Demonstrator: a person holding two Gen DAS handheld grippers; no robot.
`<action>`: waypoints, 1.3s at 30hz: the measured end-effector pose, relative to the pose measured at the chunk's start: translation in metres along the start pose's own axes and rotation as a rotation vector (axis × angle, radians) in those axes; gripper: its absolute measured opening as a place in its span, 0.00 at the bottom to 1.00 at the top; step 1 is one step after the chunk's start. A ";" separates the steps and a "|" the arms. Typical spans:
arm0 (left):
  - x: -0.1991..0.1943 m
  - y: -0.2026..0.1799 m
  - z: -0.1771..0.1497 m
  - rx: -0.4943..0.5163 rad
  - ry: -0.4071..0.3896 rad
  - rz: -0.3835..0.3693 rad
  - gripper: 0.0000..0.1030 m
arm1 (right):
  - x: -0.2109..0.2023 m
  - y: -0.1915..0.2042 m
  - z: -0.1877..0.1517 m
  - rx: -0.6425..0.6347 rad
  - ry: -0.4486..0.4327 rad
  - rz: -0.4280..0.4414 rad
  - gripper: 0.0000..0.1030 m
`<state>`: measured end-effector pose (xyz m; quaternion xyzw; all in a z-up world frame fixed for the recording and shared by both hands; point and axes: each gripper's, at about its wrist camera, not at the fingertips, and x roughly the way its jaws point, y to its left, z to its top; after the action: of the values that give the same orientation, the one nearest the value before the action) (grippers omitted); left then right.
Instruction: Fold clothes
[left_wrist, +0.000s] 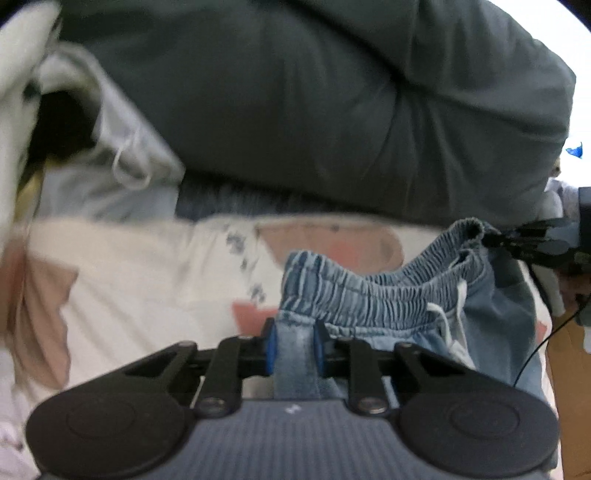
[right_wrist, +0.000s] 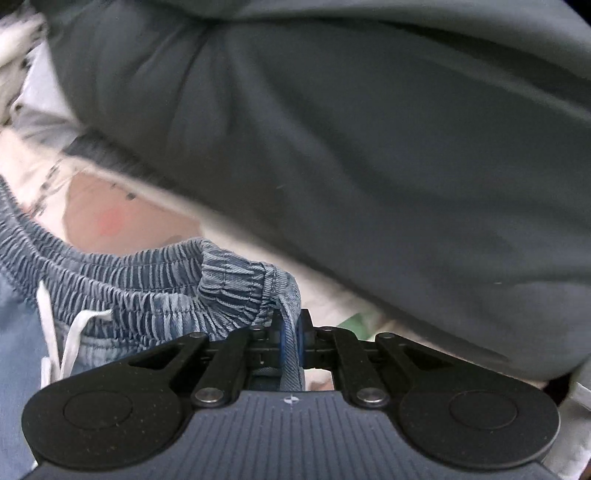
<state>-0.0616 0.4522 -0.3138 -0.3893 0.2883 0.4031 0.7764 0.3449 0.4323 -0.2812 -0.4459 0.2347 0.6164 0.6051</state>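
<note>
**Bed crowded with bedding and laundry**

A bed sheet (left_wrist: 129, 280), cream with pink shapes and small grey prints, carries a bulky dark grey duvet (left_wrist: 332, 110) across its far side. Pale clothes (left_wrist: 122, 155) are heaped at the left, touching the duvet. Denim shorts (left_wrist: 369, 295) hang over the sheet's near part.

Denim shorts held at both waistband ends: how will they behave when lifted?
Likely floppy: the shorts sag between the left hand-held gripper and right hand-held gripper. Elastic waistband probably stretches. The drawstring may dangle.
</note>
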 end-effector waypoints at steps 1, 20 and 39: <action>0.001 -0.003 0.005 0.004 -0.013 -0.001 0.20 | -0.001 -0.003 0.001 0.012 -0.008 -0.016 0.04; 0.071 0.005 0.052 0.006 0.013 0.077 0.19 | 0.051 -0.038 0.020 0.137 0.034 -0.080 0.04; 0.039 0.034 0.042 -0.050 0.006 0.104 0.10 | 0.038 -0.061 0.021 0.219 0.009 -0.074 0.44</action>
<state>-0.0653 0.5156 -0.3338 -0.3941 0.3001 0.4487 0.7438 0.4029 0.4801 -0.2875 -0.3882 0.2870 0.5623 0.6714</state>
